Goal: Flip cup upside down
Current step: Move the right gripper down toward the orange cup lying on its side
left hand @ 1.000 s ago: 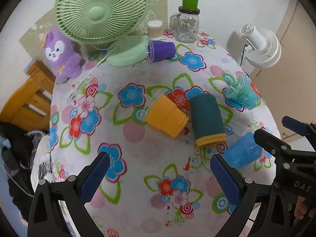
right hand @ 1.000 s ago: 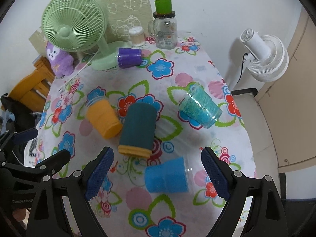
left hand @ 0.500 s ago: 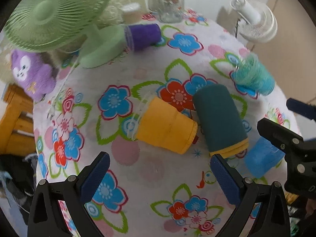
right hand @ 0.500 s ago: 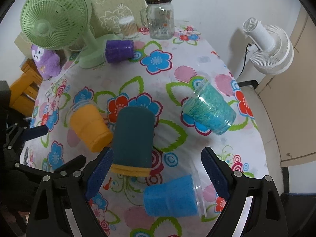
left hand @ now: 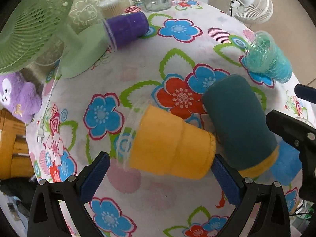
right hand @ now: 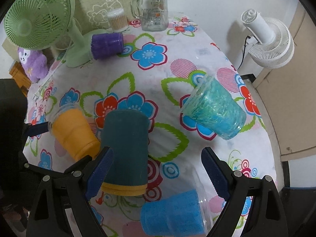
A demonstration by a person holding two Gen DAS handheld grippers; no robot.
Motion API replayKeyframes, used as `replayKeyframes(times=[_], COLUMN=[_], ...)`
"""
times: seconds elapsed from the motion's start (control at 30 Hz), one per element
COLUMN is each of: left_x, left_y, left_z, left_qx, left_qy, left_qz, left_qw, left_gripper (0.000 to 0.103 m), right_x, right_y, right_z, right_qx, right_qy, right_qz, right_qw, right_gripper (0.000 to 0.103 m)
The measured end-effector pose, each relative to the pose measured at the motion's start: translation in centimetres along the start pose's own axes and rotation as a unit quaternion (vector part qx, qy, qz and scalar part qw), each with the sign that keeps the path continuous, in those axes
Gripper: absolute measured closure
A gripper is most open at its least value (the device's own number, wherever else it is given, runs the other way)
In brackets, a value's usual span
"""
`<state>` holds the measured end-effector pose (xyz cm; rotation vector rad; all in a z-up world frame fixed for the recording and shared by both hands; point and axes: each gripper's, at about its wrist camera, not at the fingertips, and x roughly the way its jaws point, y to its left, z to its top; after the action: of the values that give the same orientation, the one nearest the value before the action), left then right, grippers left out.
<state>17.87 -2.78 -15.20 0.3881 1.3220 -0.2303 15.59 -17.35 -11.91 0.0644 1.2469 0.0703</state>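
Cups lie on their sides across the floral worktop (right hand: 177, 45). Largest, the dark teal cup (right hand: 126, 148) touches the orange cup (left hand: 173, 148) beside it; the clear teal cup (right hand: 215, 110) lies apart toward the worktop's right edge; the blue cup (right hand: 173, 213) lies at the near edge. Left gripper (left hand: 160, 177): jaws wide open, straddling the orange cup's base, holding nothing. Right gripper (right hand: 156, 171): jaws wide open, empty, left pad against the dark teal cup.

There are five cups: orange (right hand: 74, 133), dark green (right hand: 125, 150), blue (right hand: 171, 213), sparkly teal (right hand: 214, 111), purple (right hand: 107, 45). Two fans (right hand: 37, 19) (right hand: 270, 43), one jar (right hand: 152, 9), one purple toy (right hand: 32, 64).
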Motion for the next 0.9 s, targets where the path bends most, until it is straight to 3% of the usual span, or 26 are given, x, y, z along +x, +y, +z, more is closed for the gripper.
replayKeyframes(times=[0.1,0.17,0.43,0.67,0.9], left_x=[0.6,1.0,0.1,-1.7,-3.8], left_y=[0.0,0.1,0.7,1.8,2.2], left_z=[0.2,0.3,-0.2,-1.5,-4.6], left_qx=[0.003,0.0,-0.021,-0.104,-0.197], left_qy=[-0.001,0.003,-0.009,0.0,0.006], left_qz=[-0.005,-0.01,-0.007,-0.012,-0.013], left_qw=[1.0,0.9999,0.9997,0.9945,0.9802], left_gripper=[0.002,0.015,0.016,0.016,0.016], right_x=[0.3,0.5,0.3,-1.2,-2.5], right_y=[0.0,0.1,0.3,1.3,3.0], right_z=[0.0,0.0,-0.1,0.1,-0.1], right_qx=[0.0,-0.001,-0.008,-0.034,-0.086], right_qy=[0.002,0.005,0.007,0.0,0.0], right_qz=[-0.001,-0.002,0.003,0.02,0.046], right_qw=[1.0,1.0,1.0,0.999,0.995], right_gripper=[0.011,0.011,0.011,0.011,0.011])
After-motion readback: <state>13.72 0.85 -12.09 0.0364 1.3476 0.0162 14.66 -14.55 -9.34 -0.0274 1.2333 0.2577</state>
